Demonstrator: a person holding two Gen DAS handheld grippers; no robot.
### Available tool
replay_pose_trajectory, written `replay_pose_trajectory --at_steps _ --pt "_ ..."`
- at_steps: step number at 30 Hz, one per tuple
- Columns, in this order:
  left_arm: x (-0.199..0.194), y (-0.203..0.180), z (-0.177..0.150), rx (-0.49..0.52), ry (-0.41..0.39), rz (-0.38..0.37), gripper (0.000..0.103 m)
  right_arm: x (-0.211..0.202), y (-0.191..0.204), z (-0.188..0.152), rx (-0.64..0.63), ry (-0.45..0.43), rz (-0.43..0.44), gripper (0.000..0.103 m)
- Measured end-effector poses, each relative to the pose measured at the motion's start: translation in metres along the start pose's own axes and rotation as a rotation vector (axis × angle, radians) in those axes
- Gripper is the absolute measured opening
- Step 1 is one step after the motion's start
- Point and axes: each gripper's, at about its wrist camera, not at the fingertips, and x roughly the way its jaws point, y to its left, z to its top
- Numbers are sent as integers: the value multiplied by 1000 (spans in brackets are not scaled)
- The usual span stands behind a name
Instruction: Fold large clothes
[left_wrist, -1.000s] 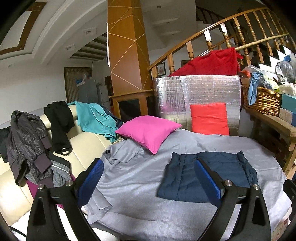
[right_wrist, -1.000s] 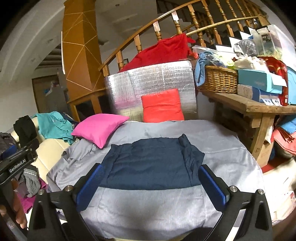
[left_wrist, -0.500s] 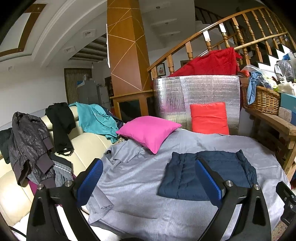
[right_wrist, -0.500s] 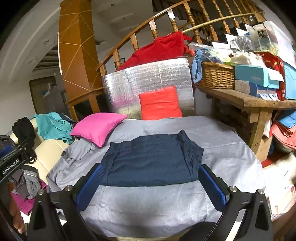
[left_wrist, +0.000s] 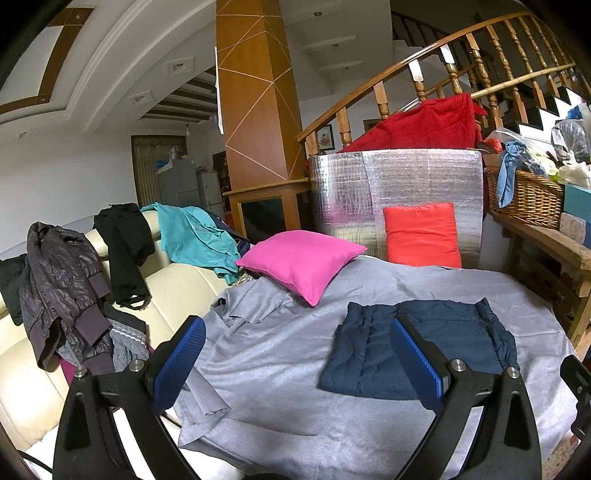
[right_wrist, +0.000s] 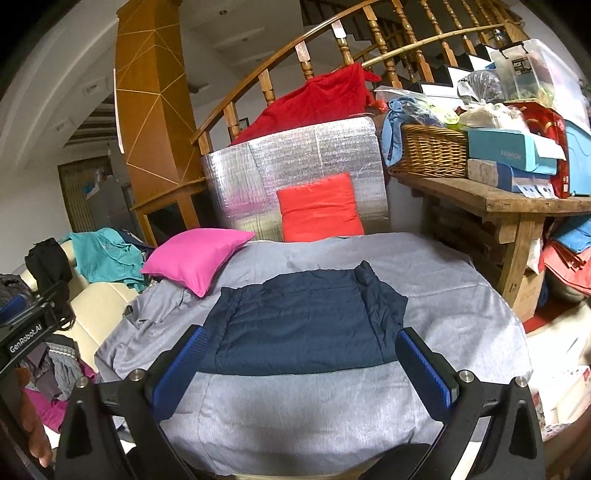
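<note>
A navy quilted garment (right_wrist: 306, 321) lies folded into a flat rectangle on the grey sheet (right_wrist: 461, 295) of the bed; it also shows in the left wrist view (left_wrist: 443, 343). My right gripper (right_wrist: 303, 365) is open and empty, held back above the bed's near edge, in front of the garment. My left gripper (left_wrist: 295, 358) is open and empty, held above the sheet (left_wrist: 277, 354) to the left of the garment. A dark jacket (left_wrist: 59, 291), a black garment (left_wrist: 125, 251) and a teal shirt (left_wrist: 192, 236) hang over the cream sofa back (left_wrist: 177, 284).
A pink pillow (right_wrist: 195, 258) and a red cushion (right_wrist: 317, 208) sit at the head of the bed against a silver foil panel (right_wrist: 295, 162). A wooden bench (right_wrist: 498, 199) with a wicker basket (right_wrist: 428, 155) and boxes stands at the right. The left gripper's body (right_wrist: 26, 336) shows at the left.
Both grippers have stayed open and nearly still; the views have drifted only slightly. The navy garment has not moved.
</note>
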Motion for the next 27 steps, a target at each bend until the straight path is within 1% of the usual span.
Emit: replay_pose_trajectory --at_steps 19,27 --pt "3 4 2 -2 4 -5 99 2 -1 1 4 3 0 103" --pt "6 7 1 -10 16 -8 99 6 4 -1 -11 15 -26 103"
